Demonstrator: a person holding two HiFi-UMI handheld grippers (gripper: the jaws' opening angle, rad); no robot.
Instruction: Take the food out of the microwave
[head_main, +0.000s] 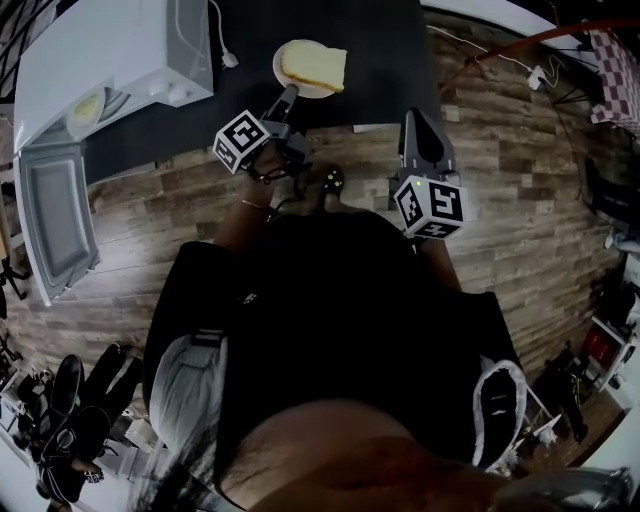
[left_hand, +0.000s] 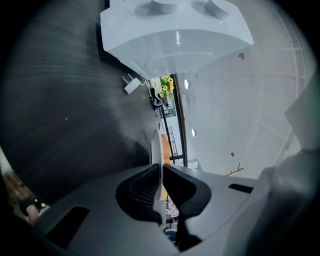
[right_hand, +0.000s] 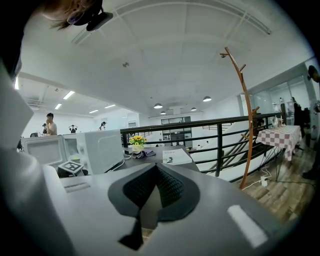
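Left gripper (left_hand: 161, 172) is clamped on the rim of a white plate (left_hand: 155, 145), which is seen edge-on between the pads. The food (left_hand: 165, 150) shows only as an orange-ish sliver just behind it. In the head view the plate is clearly out of the microwave (head_main: 110, 55) and sits over the black bench (head_main: 390, 60), near the front edge. Whether it's resting on the bench or held just above it can't be told. The food is a pale yellow slab, and what it is exactly can't be made out.

Right gripper (right_hand: 156, 170) is pressed together with nothing in it. It's held off the bench's front edge, over the wood-plank floor (head_main: 520, 200), with its marker cube (head_main: 431, 205) toward the person. The left forearm (head_main: 245, 215) is stretched forward to the bench. Most of the lower head view is blocked by dark clothing.

Further back, the microwave is parked at the bench's left end with its door (head_main: 55, 215) swung wide open. Something yellowish (head_main: 88, 105) is seen inside, too small to identify. A white plug (left_hand: 131, 84) lies on the bench beside it. Past that, yellow flowers (right_hand: 137, 141), a booklet (right_hand: 176, 156), a black railing (right_hand: 220, 122), a wooden coat stand (right_hand: 245, 110) and a checked cloth (right_hand: 286, 136) are seen under a white ceiling.
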